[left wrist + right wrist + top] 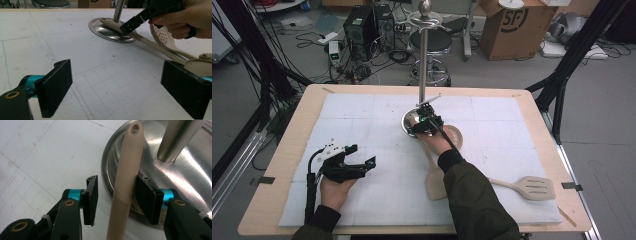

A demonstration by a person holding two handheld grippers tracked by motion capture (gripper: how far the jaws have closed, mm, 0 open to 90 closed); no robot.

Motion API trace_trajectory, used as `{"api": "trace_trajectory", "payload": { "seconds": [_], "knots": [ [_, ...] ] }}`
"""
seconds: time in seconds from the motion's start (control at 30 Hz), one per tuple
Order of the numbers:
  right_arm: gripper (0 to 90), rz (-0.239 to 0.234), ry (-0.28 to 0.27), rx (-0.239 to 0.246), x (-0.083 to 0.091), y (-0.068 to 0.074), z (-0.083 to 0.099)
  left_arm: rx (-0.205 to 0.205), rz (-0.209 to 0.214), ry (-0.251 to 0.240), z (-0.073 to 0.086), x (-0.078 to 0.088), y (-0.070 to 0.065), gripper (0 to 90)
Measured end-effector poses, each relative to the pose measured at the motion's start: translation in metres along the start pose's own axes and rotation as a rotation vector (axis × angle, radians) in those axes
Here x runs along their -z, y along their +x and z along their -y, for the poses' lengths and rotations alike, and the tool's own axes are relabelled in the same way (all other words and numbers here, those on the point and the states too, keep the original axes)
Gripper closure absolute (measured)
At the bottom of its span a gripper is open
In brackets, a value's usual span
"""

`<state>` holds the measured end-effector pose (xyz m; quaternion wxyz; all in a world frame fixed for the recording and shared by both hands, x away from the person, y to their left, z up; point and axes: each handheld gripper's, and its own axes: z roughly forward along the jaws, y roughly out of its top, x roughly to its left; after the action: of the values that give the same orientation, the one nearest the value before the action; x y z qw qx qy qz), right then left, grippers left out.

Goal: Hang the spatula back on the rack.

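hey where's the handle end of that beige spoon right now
In the right gripper view, the spoon handle rises between the right gripper's open jaws, its holed tip resting on the steel stand base, left of the upright pole.

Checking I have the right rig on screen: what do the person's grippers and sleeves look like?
Both are black two-jaw grippers: the left gripper and the right gripper, with flat black padded jaws, teal collars behind the pads and brass-coloured pivot rings. A black cable trails from the left one. The sleeves are dark olive with black cuffs.

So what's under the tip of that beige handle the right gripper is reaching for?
The handle tip lies over the round steel stand base, beside its pole. The right gripper straddles the handle. Base surface directly beneath it is hidden.
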<state>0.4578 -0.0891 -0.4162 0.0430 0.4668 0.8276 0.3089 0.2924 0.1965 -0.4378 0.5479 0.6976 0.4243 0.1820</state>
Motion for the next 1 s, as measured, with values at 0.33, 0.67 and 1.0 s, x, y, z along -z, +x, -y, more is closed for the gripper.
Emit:
{"api": "trace_trajectory", "payload": {
  "seconds": [0.33, 0.67, 1.0],
  "knots": [
    [55.8, 0.072, 0.073, 0.044, -0.009, 0.014, 0.002, -0.004, 0.000, 0.007, 0.000, -0.001, 0.000, 10.8],
    [64.5, 0.087, 0.094, 0.073, -0.012, 0.018, 0.004, -0.004, -0.001, 0.008, 0.000, -0.001, 0.000, 10.8],
    [69.6, 0.173, 0.091, 0.136, -0.014, 0.028, 0.005, -0.008, -0.001, 0.007, 0.000, 0.000, 0.000, 10.8]
  ]
}}
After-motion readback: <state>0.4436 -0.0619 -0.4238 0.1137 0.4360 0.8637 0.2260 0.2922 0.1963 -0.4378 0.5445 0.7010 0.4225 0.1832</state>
